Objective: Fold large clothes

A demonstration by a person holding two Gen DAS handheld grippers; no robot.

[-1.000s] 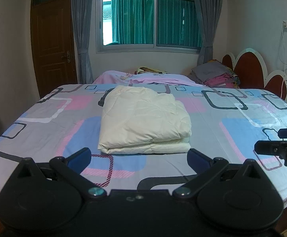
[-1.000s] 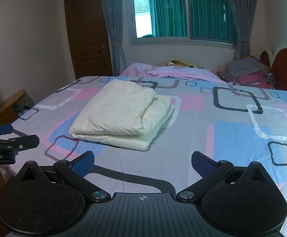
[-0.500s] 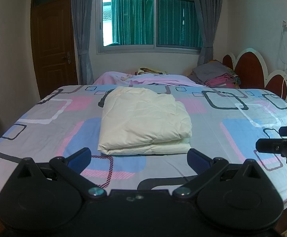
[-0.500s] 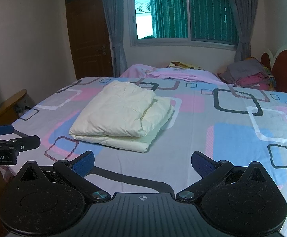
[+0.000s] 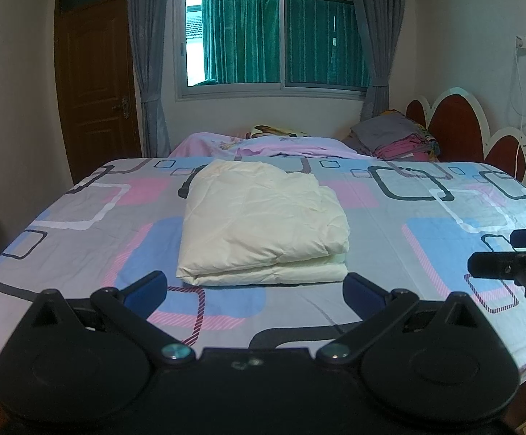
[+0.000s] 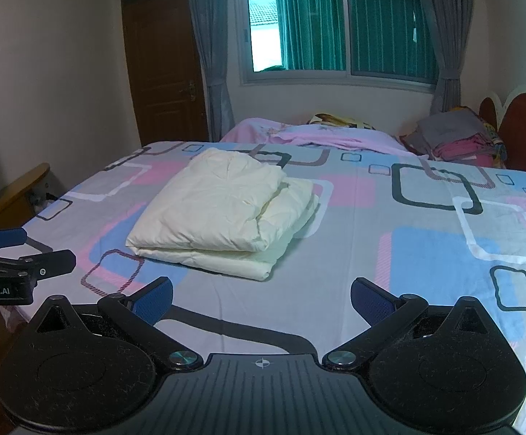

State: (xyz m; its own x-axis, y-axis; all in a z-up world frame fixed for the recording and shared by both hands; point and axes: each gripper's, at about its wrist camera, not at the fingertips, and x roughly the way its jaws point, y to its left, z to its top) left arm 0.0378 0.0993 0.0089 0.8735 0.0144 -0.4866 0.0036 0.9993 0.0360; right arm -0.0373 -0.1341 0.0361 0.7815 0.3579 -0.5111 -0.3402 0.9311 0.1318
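Nothing moved since earlier frames: folded cream garment [image 5: 263, 223] sits mid-frame on bed [image 5: 426, 250]; left gripper [image 5: 255, 290] and right gripper [image 6: 261, 299] both spread wide, empty.

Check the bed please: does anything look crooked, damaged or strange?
Nothing is damaged or spilled. The folded cream garment lies flat on the bed sheet, but its layers are not flush: on the right side the lower layers stick out past the top one.

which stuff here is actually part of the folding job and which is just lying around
Job: cream garment folded on the bed; left gripper and right gripper, both open.

Lying about: stack of folded clothes, pink bedding, by the headboard.
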